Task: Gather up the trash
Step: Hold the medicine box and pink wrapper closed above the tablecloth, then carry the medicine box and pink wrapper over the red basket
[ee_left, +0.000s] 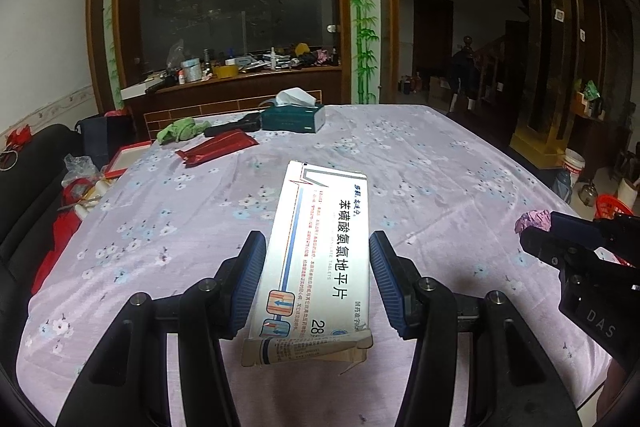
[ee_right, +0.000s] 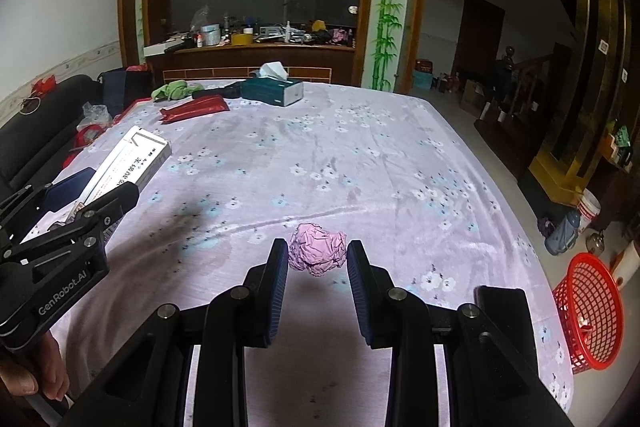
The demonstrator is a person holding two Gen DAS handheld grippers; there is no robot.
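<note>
My left gripper [ee_left: 318, 247] is shut on a white medicine box [ee_left: 320, 251] with blue Chinese lettering and holds it above the floral tablecloth [ee_left: 420, 167]. The box also shows at the left of the right wrist view [ee_right: 128, 163]. My right gripper [ee_right: 317, 255] is shut on a crumpled pink paper ball [ee_right: 317, 251], held just above the cloth. The ball and right gripper also show at the right edge of the left wrist view [ee_left: 534, 220]. A red mesh basket [ee_right: 588, 311] stands on the floor beyond the table's right edge.
At the far end of the table lie a teal tissue box [ee_right: 274, 89], a red pouch [ee_right: 196, 108], a green cloth [ee_right: 172, 89] and a black object [ee_right: 218, 91]. A dark sofa [ee_right: 44, 131] with bags lines the left side. A cluttered wooden cabinet [ee_right: 256, 47] stands behind.
</note>
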